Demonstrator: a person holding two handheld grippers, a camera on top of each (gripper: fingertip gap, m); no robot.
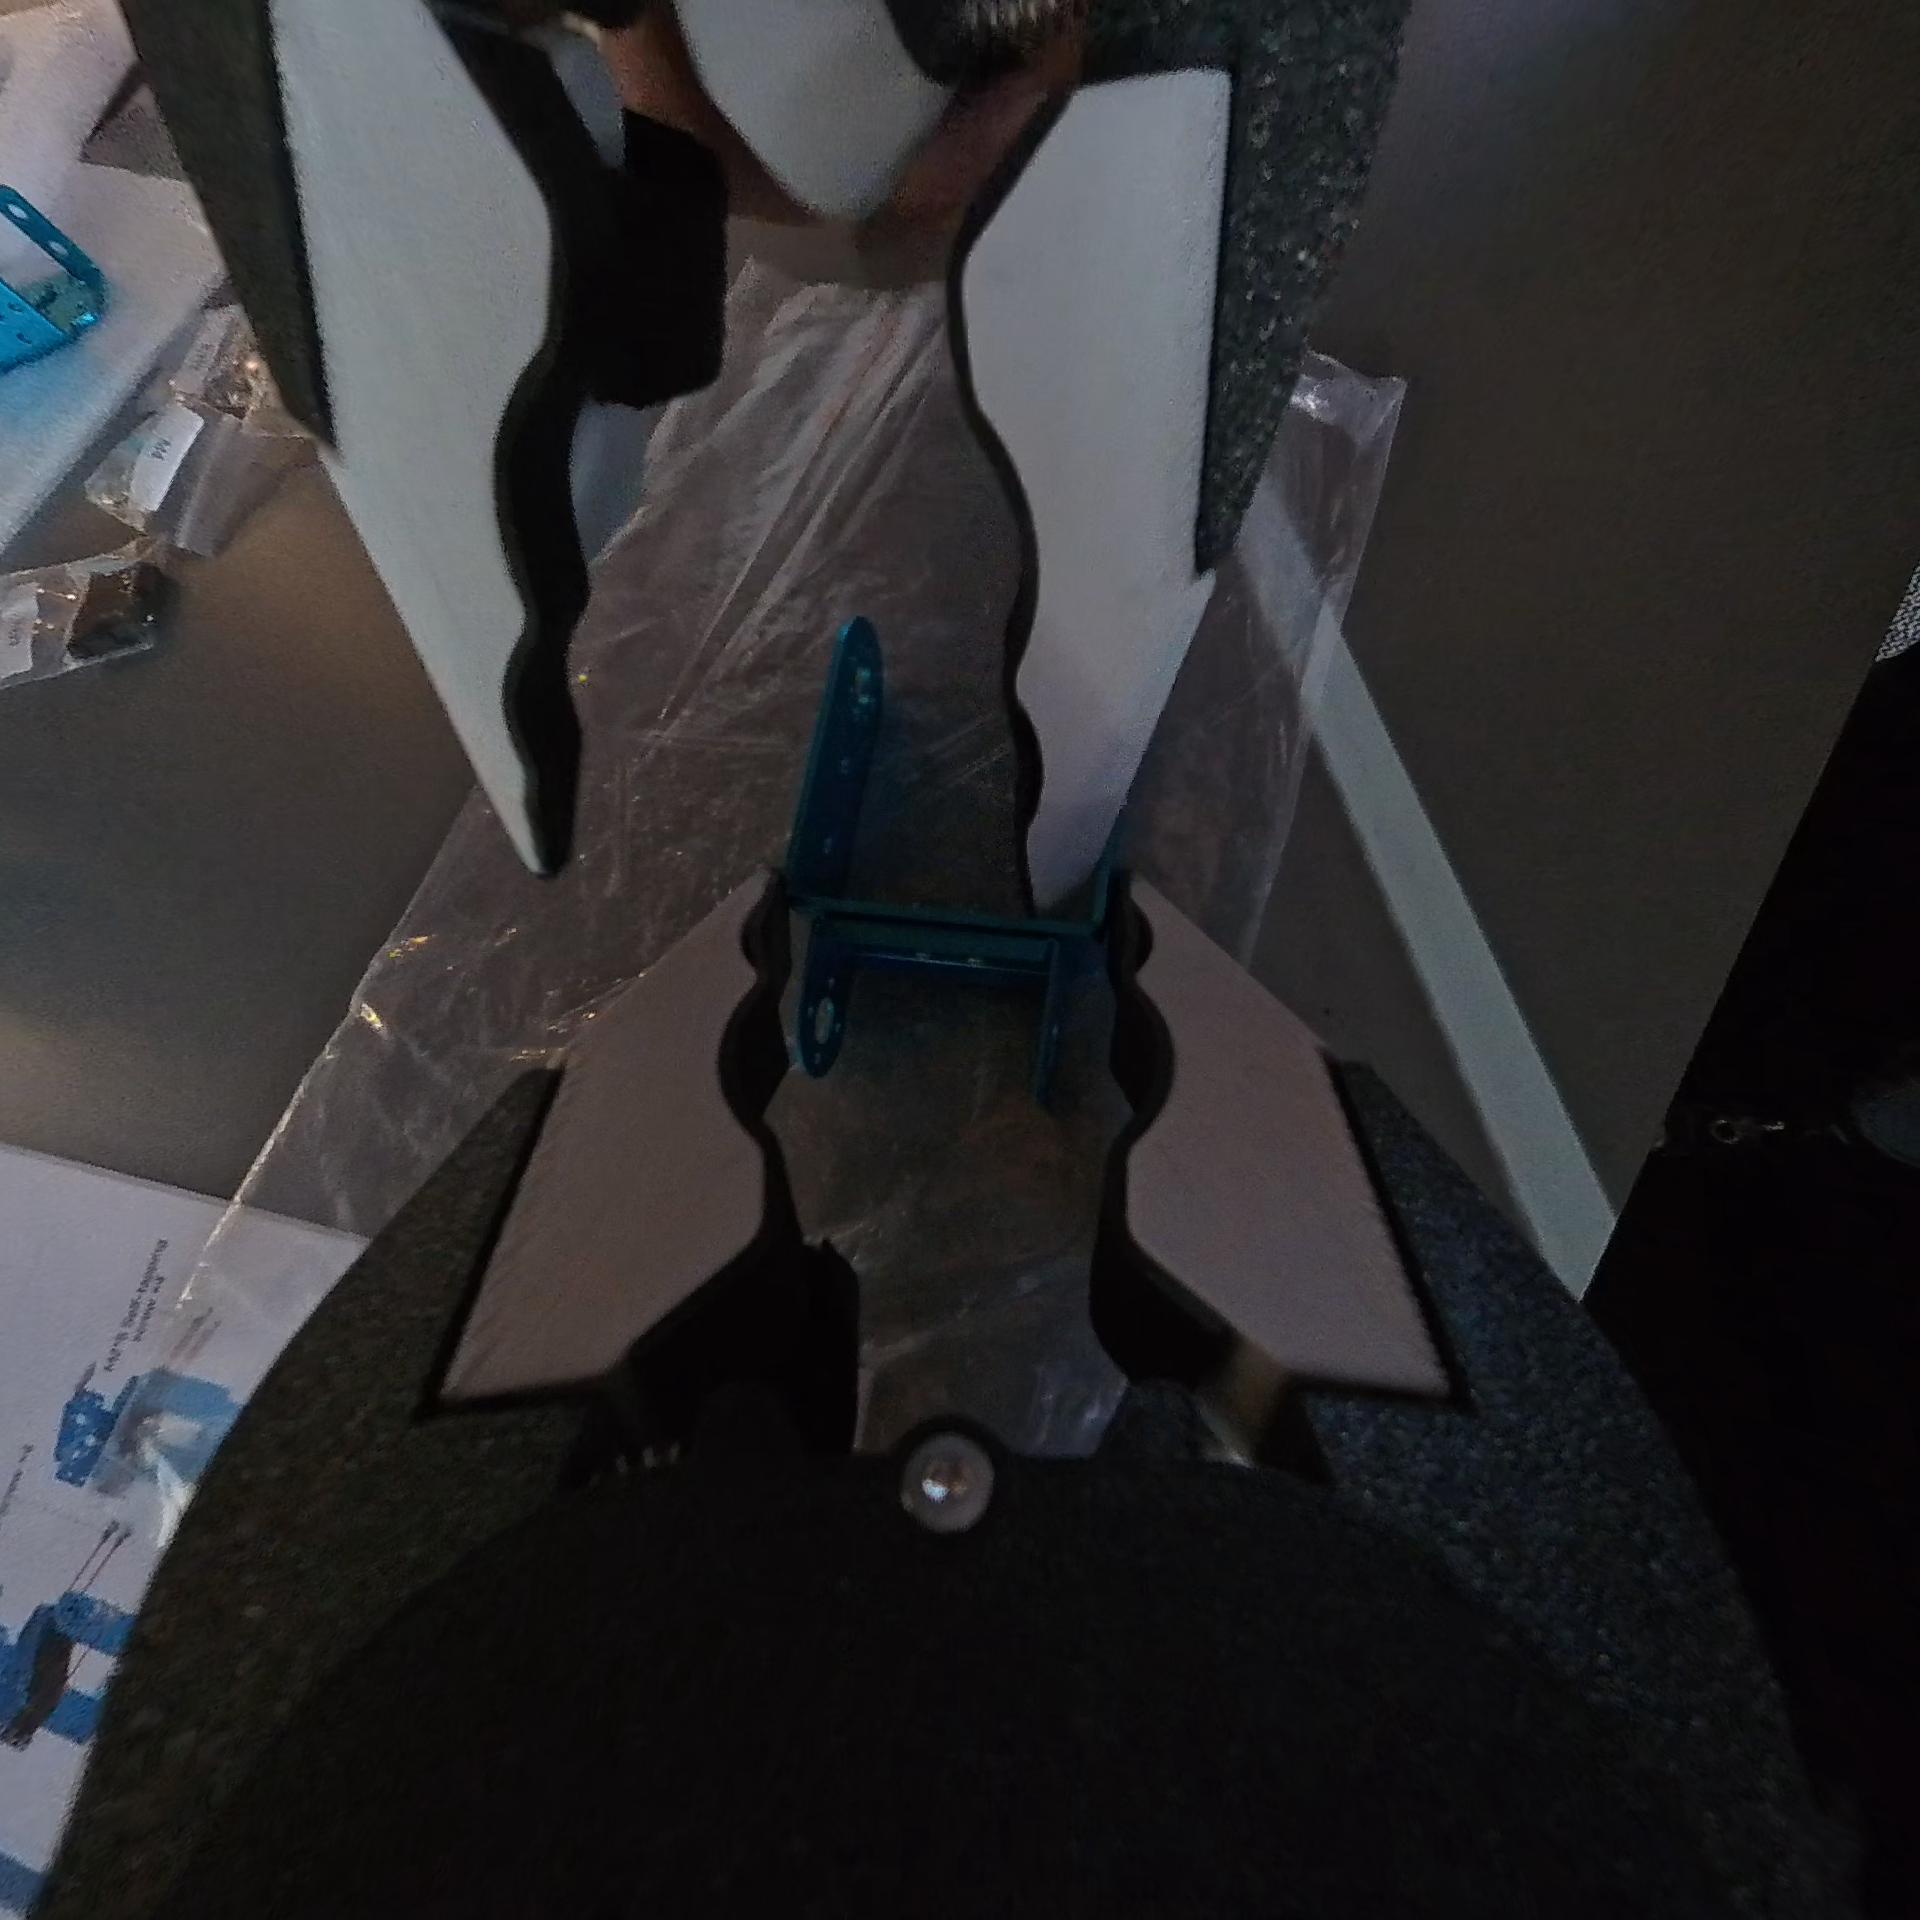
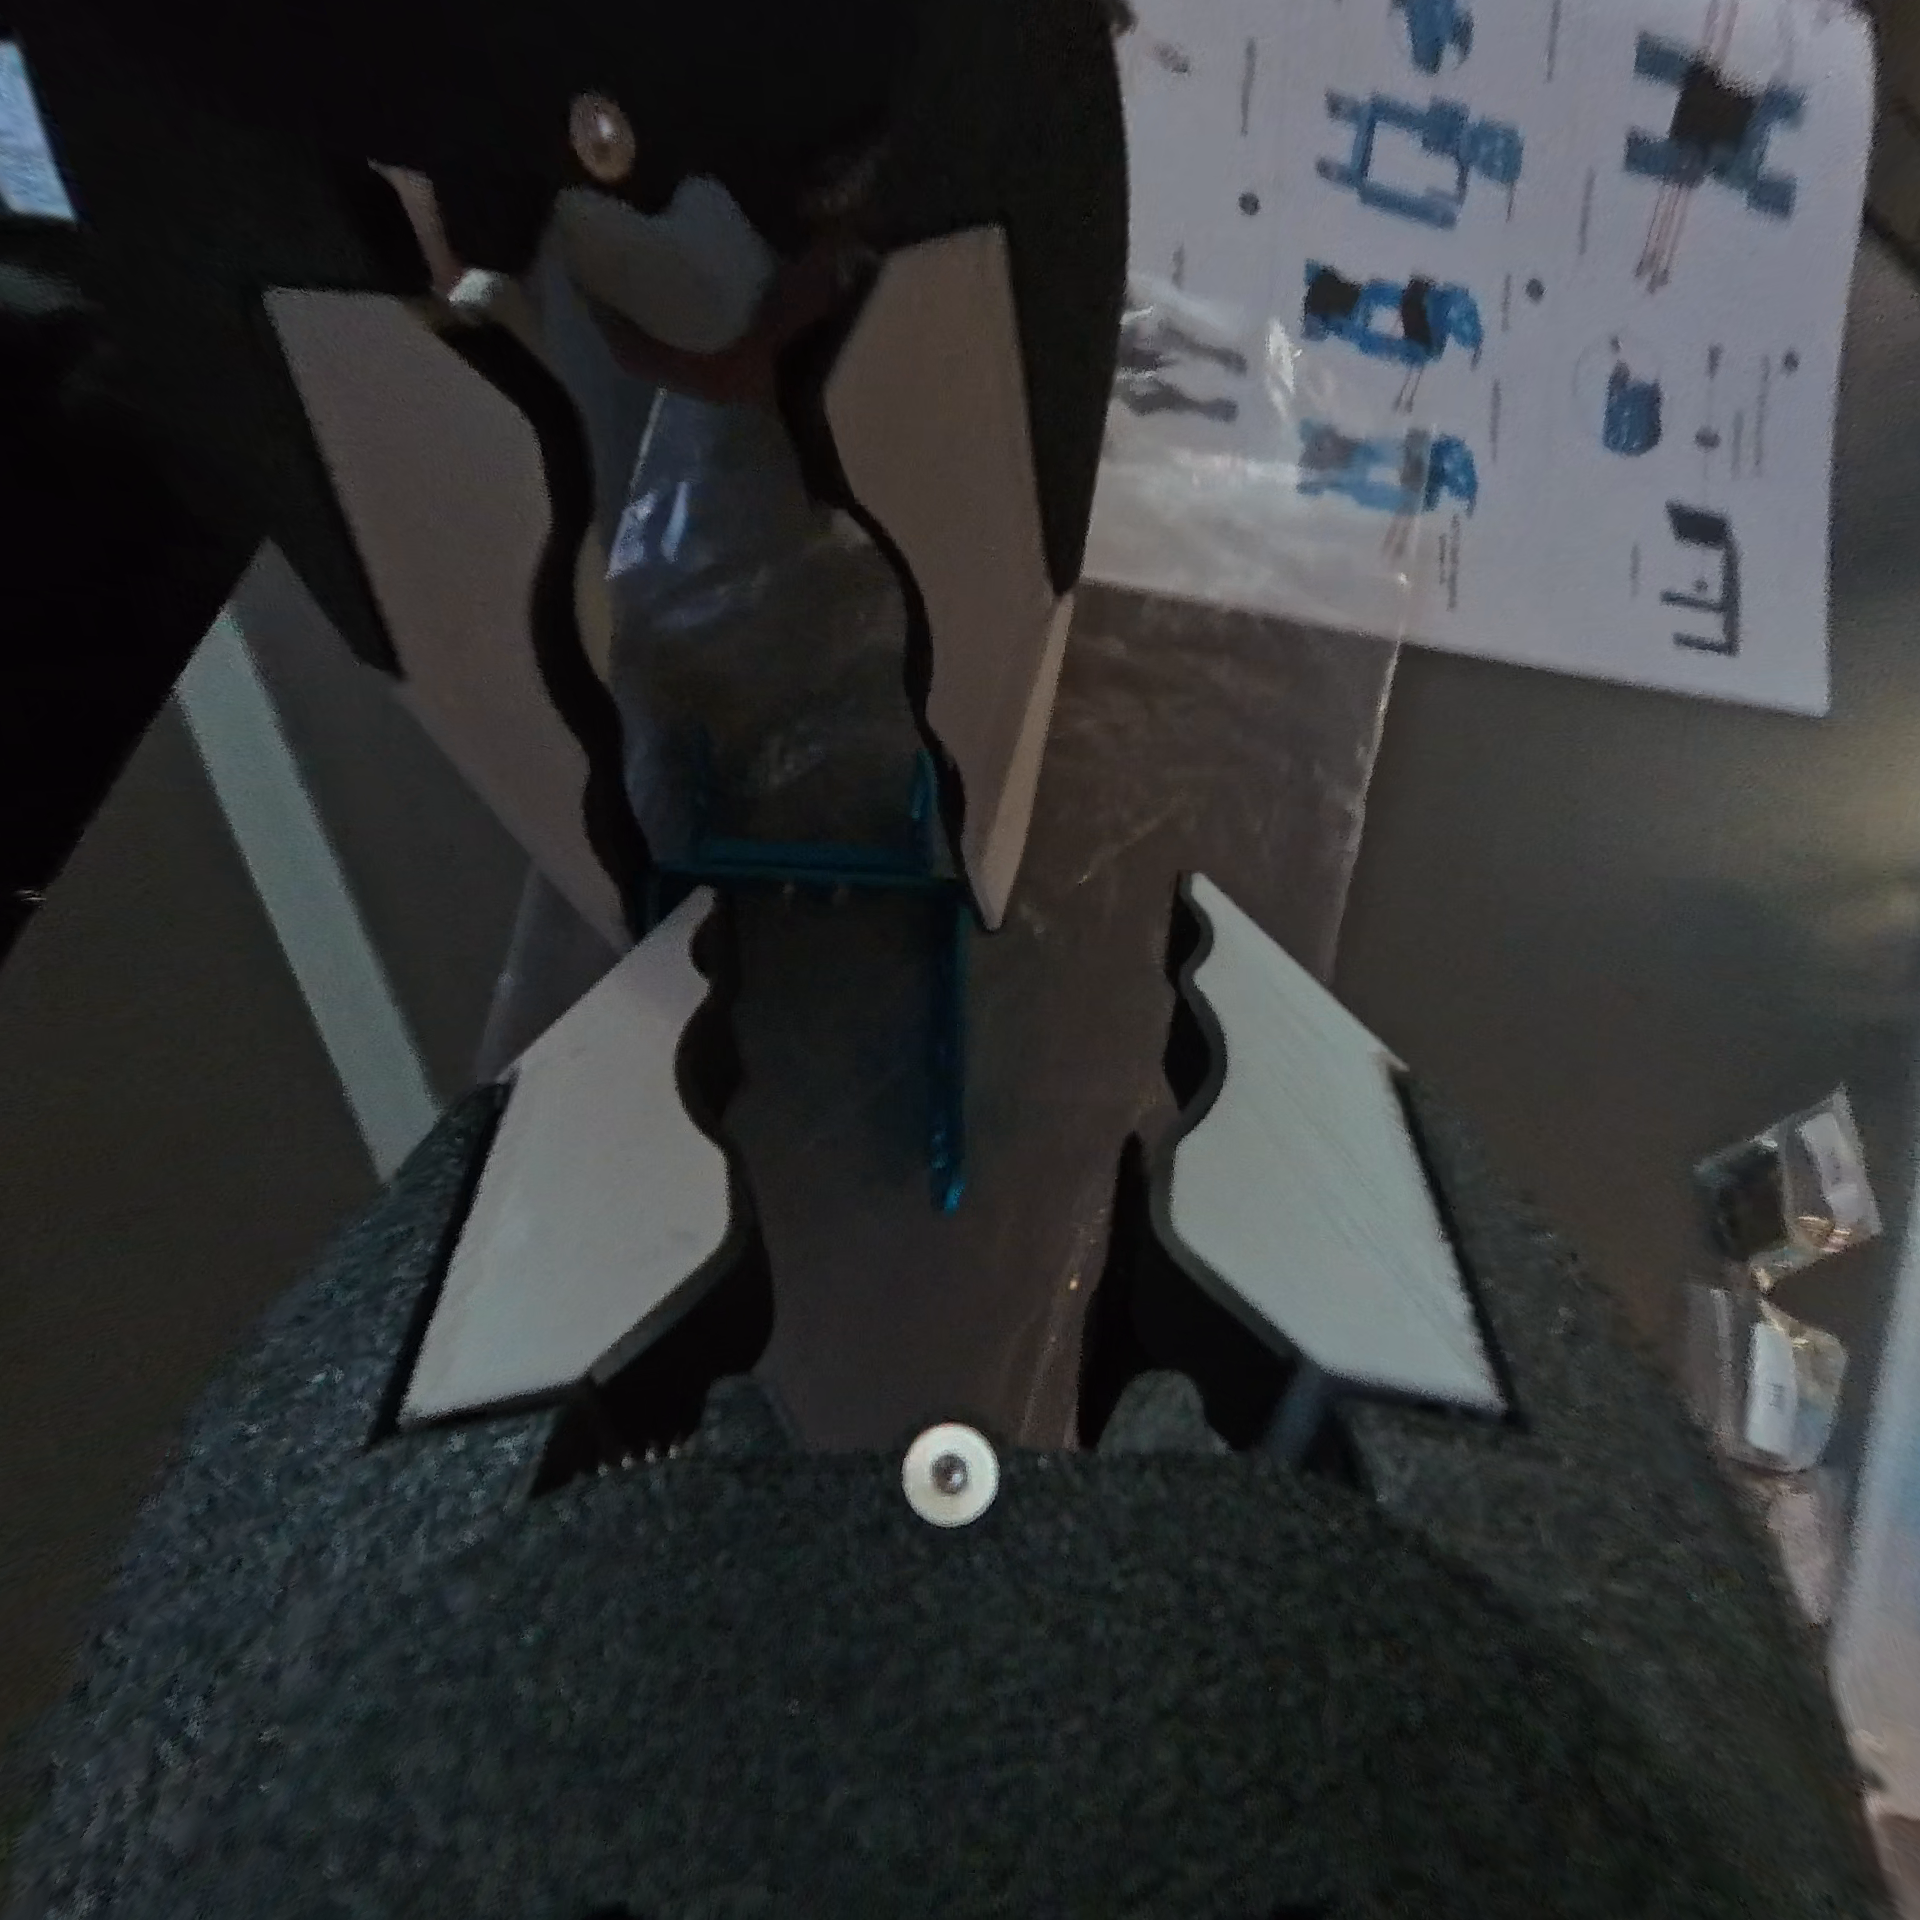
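A blue metal bracket assembly (image 1: 925, 940), a crossbar with perforated plates at its ends, hangs over a clear plastic bag (image 1: 779, 468). My left gripper (image 1: 948, 894) is shut on it, one fingertip at each end of the crossbar. My right gripper (image 1: 808, 868) comes in from the opposite side with its jaws spread wide. In the right wrist view, the right gripper (image 2: 945, 888) has its left fingertip close to the bracket (image 2: 951, 1039) and its right finger well clear. The left gripper (image 2: 810, 920) faces it, clamped on the crossbar.
A printed instruction sheet (image 2: 1507, 312) lies on the grey table, also seen in the left wrist view (image 1: 94, 1403). Small bags of hardware (image 2: 1787, 1195) lie nearby. Another blue part (image 1: 42, 301) sits far left. The table's white edge (image 1: 1455, 935) runs beside a dark drop. The grippers are tip to tip, or close to it.
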